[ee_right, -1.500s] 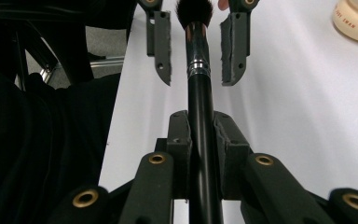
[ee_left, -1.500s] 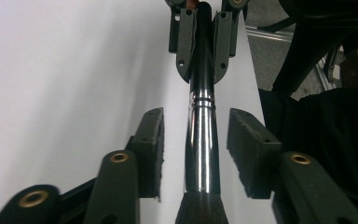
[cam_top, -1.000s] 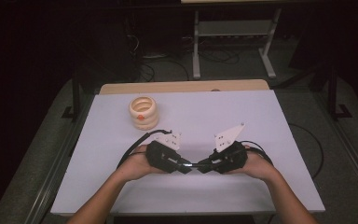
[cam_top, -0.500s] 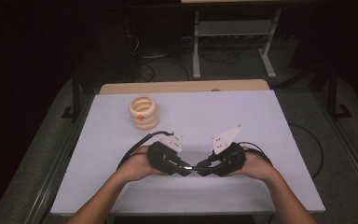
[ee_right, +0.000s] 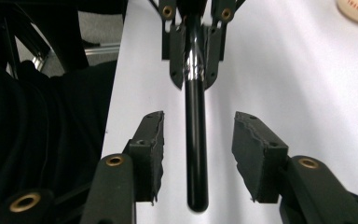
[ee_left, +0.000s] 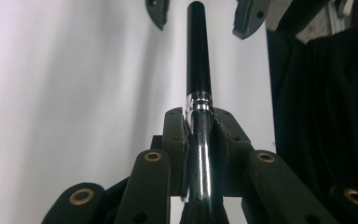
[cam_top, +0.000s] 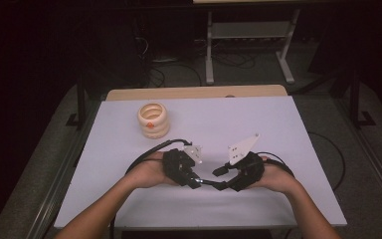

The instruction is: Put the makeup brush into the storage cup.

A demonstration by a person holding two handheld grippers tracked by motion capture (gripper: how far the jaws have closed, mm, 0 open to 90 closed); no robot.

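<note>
The left claw point(ee_left: 199, 140) is clamping the chrome end of a slim black rod with a silver band point(ee_left: 198, 65) above the white surface point(cam_top: 278, 129), while the right claw point(ee_right: 198, 154), just opening, is standing loose around the rod's free end, so the handover seems finishing and the right claw next needs backing away.

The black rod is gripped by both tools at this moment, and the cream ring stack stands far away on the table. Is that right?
Not quite. The left tool grips the black rod; the right tool has just been opening, its pads apart from the rod between them, as the right gripper view shows. The cream ring stack does stand apart.
</note>
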